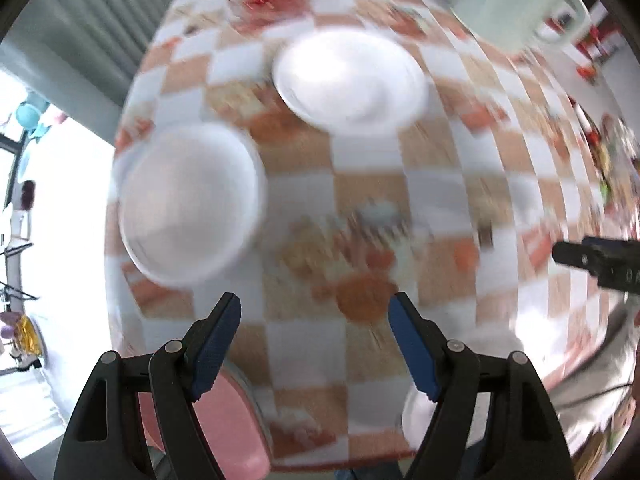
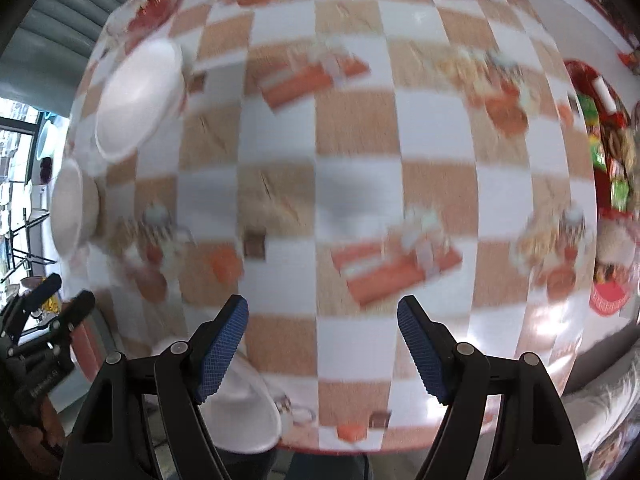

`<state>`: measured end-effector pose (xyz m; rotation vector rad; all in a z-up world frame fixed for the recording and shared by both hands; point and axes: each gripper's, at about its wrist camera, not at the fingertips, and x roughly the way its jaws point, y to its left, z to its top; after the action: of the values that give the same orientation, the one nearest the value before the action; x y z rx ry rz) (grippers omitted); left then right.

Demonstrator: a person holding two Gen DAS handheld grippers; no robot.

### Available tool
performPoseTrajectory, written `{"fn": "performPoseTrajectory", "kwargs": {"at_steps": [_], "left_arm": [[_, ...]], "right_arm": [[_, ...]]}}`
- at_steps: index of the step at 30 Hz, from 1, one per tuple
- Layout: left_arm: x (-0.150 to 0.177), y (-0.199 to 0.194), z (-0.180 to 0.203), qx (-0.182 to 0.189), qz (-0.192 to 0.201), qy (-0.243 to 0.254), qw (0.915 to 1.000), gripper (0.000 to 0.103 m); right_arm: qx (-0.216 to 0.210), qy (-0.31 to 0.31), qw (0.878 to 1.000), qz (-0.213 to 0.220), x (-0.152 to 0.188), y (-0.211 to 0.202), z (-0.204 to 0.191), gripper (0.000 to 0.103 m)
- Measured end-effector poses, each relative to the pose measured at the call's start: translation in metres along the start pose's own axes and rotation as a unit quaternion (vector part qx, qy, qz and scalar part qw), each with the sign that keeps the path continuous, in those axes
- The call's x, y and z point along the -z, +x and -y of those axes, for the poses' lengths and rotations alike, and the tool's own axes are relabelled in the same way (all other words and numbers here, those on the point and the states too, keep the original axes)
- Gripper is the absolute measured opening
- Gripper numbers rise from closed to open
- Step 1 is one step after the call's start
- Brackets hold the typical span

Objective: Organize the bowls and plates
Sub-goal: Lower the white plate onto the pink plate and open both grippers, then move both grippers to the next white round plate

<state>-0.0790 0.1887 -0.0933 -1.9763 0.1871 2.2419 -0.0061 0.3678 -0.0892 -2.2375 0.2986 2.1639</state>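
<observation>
Both claws, left and right, gape empty (blurred) over checkered table.

The surface wears a checked cloth of white and tan squares printed with orange and red motifs, blurred in both views. Behind its far edge runs a grey-green ribbed wall. At the left, bright daylight pours through a window with dark frames, washing out the floor there. A pink chair seat sits just under the near edge of the cloth.
</observation>
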Motion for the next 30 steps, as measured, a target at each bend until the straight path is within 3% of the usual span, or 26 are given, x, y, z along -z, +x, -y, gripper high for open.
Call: {"fn": "performPoseTrajectory", "kwargs": {"at_steps": [2, 13, 18, 22, 30], "left_arm": [[-0.013, -0.001, -0.028, -0.004, 0.007, -0.009, 0.9999, 0.079], [-0.095, 0.018, -0.042, -0.038, 0.024, -0.023, 0.9988, 0.079], [-0.127, 0.030, -0.048, -0.046, 0.025, -0.035, 0.9980, 0.079], [-0.145, 0.043, -0.049, -0.058, 0.017, -0.017, 0.9980, 0.079], [-0.160, 0.078, -0.052, -0.072, -0.011, 0.000, 0.9974, 0.079]], "right_arm": [[-0.003, -0.009, 1.000, 0.006, -0.019, -0.003, -0.009, 0.078], [-0.022, -0.014, 1.000, 0.009, -0.122, 0.000, -0.077, 0.078], [-0.022, -0.017, 1.000, 0.010, -0.147, -0.004, -0.087, 0.078], [-0.024, -0.015, 1.000, 0.009, -0.165, 0.008, -0.099, 0.078], [-0.019, -0.007, 1.000, -0.006, -0.185, 0.039, -0.110, 0.078]]}}
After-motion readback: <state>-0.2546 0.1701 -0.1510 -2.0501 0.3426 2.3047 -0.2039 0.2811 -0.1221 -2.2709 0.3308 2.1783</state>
